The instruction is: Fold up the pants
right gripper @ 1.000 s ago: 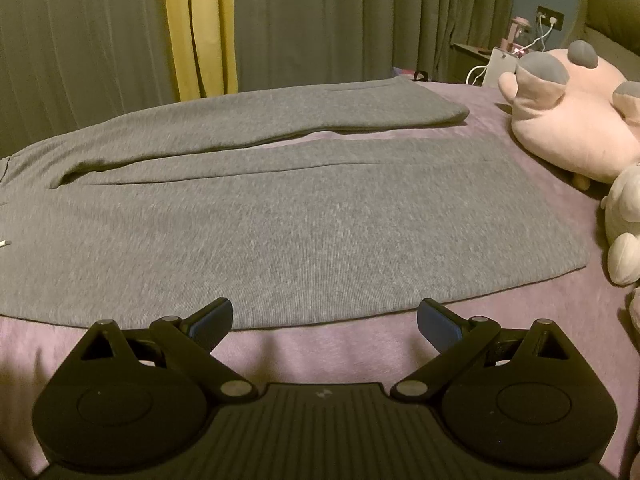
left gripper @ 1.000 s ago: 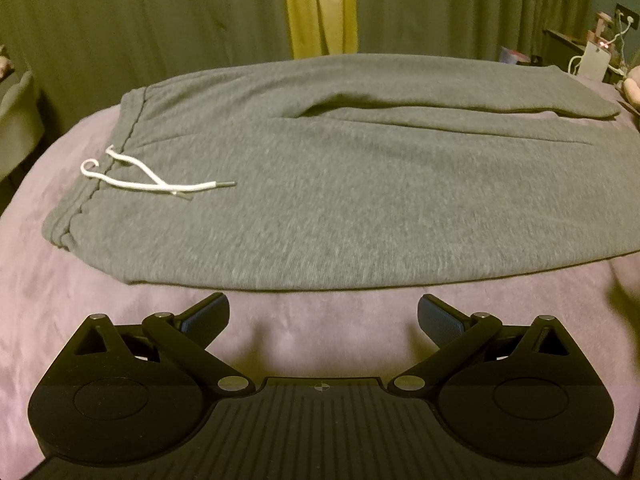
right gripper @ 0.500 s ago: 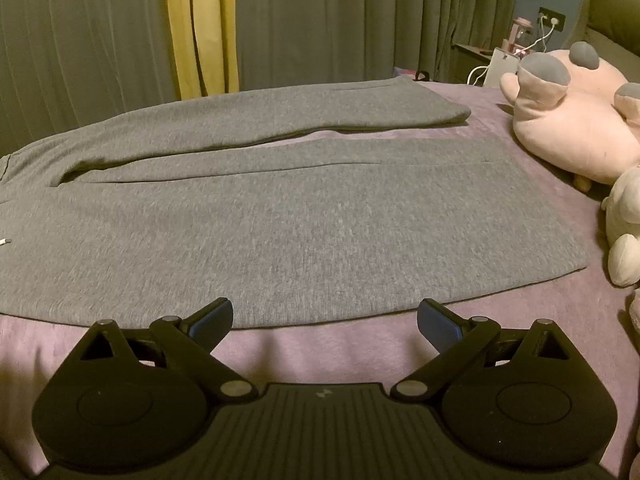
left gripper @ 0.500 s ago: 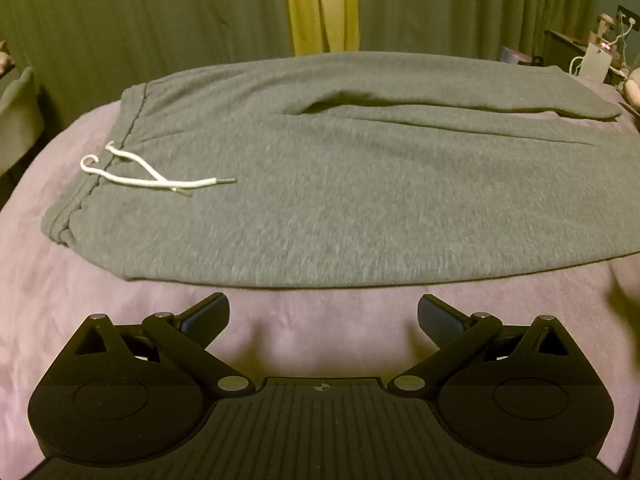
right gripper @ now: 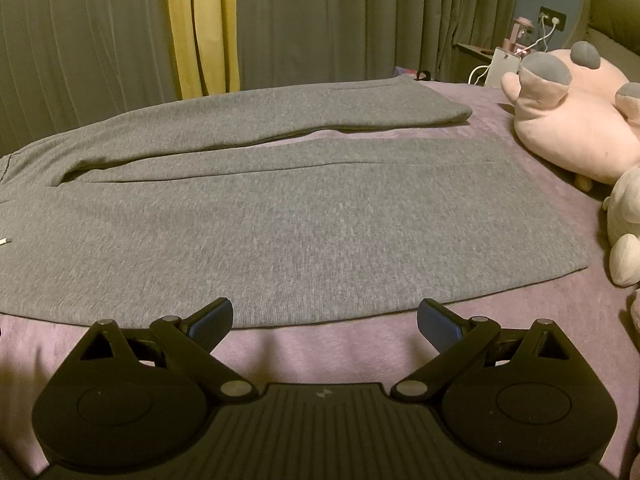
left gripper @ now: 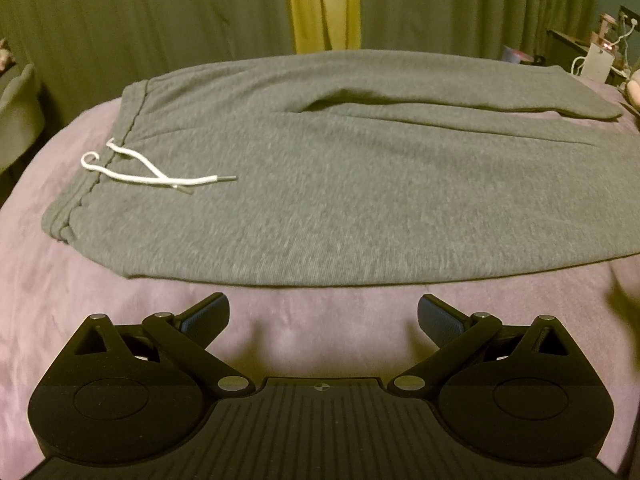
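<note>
Grey sweatpants (left gripper: 340, 184) lie flat across a purple bed, waistband at the left with a white drawstring (left gripper: 148, 172), legs running to the right. In the right wrist view the two legs (right gripper: 304, 216) lie side by side, the cuffs at the right. My left gripper (left gripper: 323, 312) is open and empty, just in front of the near edge of the pants near the waist. My right gripper (right gripper: 325, 316) is open and empty, its fingertips at the near edge of the near leg.
The purple bedspread (left gripper: 320, 320) shows in front of the pants. A pink plush toy (right gripper: 576, 120) and a cream plush (right gripper: 624, 232) lie at the right of the bed. Green and yellow curtains (right gripper: 204, 28) hang behind. A nightstand with cables (right gripper: 504, 56) stands at the far right.
Both grippers have crept slightly forward toward the near edge of the pants; both stay open. The pants have not moved.
</note>
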Demonstrator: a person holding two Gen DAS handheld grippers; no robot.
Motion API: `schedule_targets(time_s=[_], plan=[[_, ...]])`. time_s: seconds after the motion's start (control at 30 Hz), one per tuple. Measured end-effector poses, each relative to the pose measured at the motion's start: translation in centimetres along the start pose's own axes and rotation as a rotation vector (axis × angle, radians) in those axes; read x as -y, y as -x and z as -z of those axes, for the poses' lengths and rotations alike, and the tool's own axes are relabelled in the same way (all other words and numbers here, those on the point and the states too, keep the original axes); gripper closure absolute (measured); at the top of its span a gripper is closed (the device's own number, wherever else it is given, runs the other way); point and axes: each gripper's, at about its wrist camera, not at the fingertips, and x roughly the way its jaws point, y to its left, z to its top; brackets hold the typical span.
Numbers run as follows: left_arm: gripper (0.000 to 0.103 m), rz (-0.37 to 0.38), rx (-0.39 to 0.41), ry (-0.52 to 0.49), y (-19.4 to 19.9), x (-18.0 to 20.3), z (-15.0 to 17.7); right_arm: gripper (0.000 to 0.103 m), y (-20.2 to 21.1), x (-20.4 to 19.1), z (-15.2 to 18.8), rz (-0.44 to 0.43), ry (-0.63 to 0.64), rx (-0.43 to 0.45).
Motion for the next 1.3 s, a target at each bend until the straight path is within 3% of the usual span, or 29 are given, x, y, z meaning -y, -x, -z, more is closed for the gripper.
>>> schedule_targets(time_s=[1.3], plan=[[0.0, 0.003, -0.027, 0.041, -0.41, -0.56, -0.28, 0.004, -0.28, 0.21, 0.12, 0.001, 0.005, -0.013]])
